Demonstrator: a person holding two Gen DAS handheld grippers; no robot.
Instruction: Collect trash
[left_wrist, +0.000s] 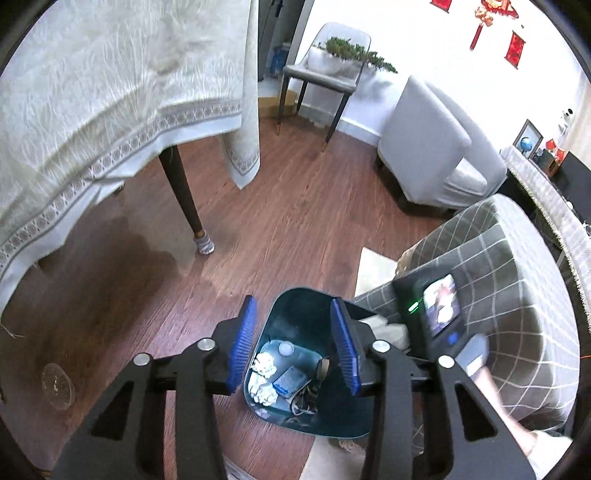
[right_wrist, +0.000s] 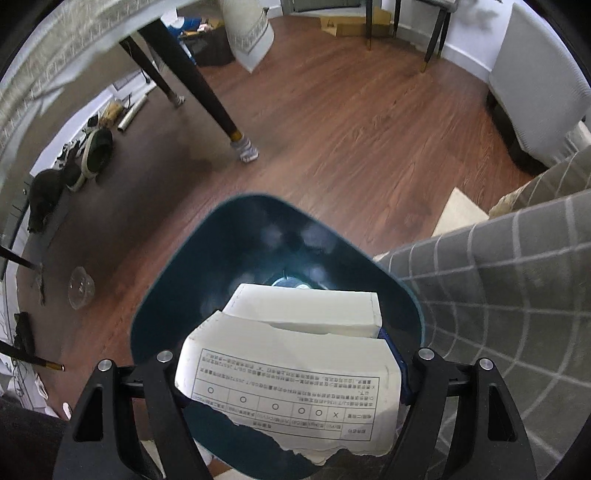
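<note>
Releasing the torn box (right_wrist: 295, 373), clamped in the right gripper (right_wrist: 291, 376), succeeds only when centred over the bin (right_wrist: 166, 295); left gripper (left_wrist: 291, 347) gapes empty.

Bin (left_wrist: 295, 306): on the floor (left_wrist: 303, 221), against the checked sofa (left_wrist: 517, 280) to its right. In the bin: crumpled tissue (left_wrist: 263, 376), a small packet (left_wrist: 290, 382), a bottle cap (left_wrist: 285, 348), possibly cables. Torn paper (right_wrist: 295, 384): between the right gripper (right_wrist: 295, 380) fingers, over the bin's mouth. Left gripper (left_wrist: 293, 345): above the bin, nothing between its fingers. Bench leg (left_wrist: 184, 199): beyond the bin, under the hanging cloth (left_wrist: 110, 92). Clear cup (right_wrist: 80, 287): on the floor, left of the bin. Armchair (left_wrist: 432, 147): behind the sofa
</note>
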